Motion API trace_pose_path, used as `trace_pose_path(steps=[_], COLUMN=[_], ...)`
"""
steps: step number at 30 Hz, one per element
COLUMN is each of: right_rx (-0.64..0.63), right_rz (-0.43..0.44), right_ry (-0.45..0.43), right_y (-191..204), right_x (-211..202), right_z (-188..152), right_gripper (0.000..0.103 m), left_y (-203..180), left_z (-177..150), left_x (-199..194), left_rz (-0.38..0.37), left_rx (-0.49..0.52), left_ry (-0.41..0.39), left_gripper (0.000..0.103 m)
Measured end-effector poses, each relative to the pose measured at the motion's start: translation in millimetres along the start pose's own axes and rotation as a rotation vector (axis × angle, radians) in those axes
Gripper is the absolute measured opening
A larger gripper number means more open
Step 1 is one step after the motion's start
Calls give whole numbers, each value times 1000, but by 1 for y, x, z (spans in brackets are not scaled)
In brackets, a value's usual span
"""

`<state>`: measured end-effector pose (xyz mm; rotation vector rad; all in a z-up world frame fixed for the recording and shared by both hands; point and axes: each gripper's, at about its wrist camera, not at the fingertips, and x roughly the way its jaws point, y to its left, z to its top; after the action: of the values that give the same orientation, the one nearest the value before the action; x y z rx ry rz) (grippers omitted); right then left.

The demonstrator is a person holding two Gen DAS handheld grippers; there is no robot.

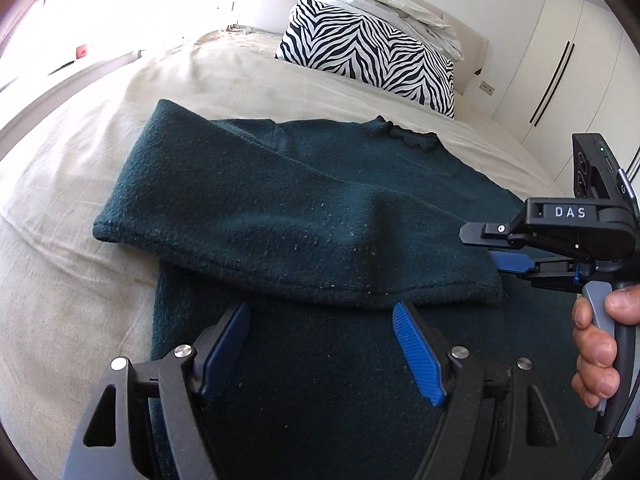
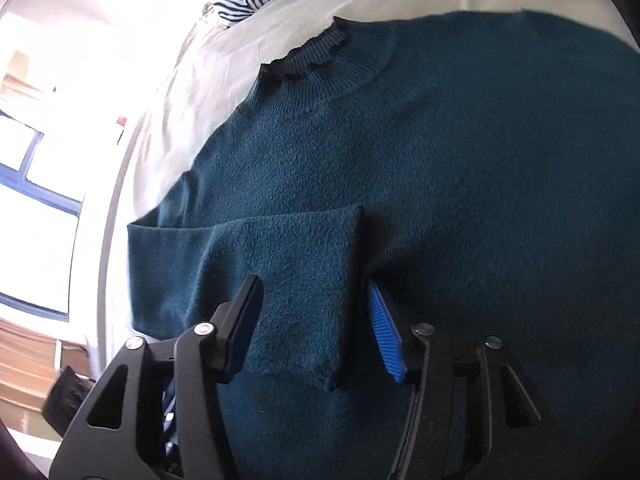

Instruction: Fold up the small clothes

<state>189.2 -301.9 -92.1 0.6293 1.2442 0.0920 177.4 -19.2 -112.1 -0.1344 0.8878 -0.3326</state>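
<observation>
Bed [image 1: 100, 128] carries teal sweater [image 1: 320, 200] at centre, one sleeve [image 1: 280, 240] folded across the body. Left gripper [image 1: 320, 344] open, empty, at 6 o'clock. Right gripper [image 2: 316, 328] straddles the cuff [image 2: 304, 280], pads not pressing. Sleeve fold underway; next, pinch cuff.

Daylight from my window [image 2: 36, 216] blows out the left of both fisheye views; edges curve, corners darken, right view slightly blurred.

A home bedroom: bed [image 1: 100, 168], zebra-print pillow [image 1: 372, 60], white wardrobe [image 1: 560, 60].
</observation>
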Motion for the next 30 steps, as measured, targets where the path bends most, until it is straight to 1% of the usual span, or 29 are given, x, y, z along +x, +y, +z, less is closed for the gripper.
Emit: trace_pose_path(steps=[3,5,6,7,8,9,11,12,14,16,18,20,23,24,25,26,28,30], right_rx=[-95,-141,-146,-124,-73,-15,85,111,137,165,162,128,61,30,0,-24,-41,-40], right_rz=[-95,-146,-167,-173,-153,-115,-1,28,69,110,123,118,91,72,48,20,-1,-13], right_ry=[6,-1,-6,-10,-16,-17,-24,-22,6,61,63,60,59,54,45,34,13,-27], right_y=[8,11,10,6,-1,-11,-27,-31,-35,-36,-31,-22,-7,-1,3,7,5,-4], right_x=[3,0,-4,-7,-12,-19,-28,-29,-25,-13,-7,-7,-8,-7,-8,-7,-10,-22], right_z=[0,-2,-5,-5,-4,-3,-3,-3,-5,-8,-10,-10,-8,-8,-7,-5,1,11], right_gripper=[35,35,35,35,35,35,37,39,39,39,40,40,32,27,14,8,7,7], left_y=[3,3,4,5,6,6,7,7,9,10,11,12,12,12,13,13,13,14], left_z=[-2,0,-1,-1,-2,-4,-4,-4,-5,-4,-4,-6,-6,-6,-6,-6,-6,-6], left_x=[2,3,3,3,3,3,4,4,4,4,4,4,3,3,3,3,2,2], left_rz=[-4,-7,-9,-11,-14,-14,-14,-15,-22,-31,-40,-44,-47,-48,-50,-52,-55,-57], left_rx=[-10,-12,-13,-15,-16,-17,-18,-20,-26,-33,-40,-44,-46,-47,-48,-50,-53,-54], left_ry=[-3,-3,-3,-3,-3,-5,-6,-8,-12,-16,-19,-21,-23,-24,-25,-26,-28,-29], left_gripper=[76,76,77,77,77,77,77,78,78,78,78,78,78,78,78,78,78,78])
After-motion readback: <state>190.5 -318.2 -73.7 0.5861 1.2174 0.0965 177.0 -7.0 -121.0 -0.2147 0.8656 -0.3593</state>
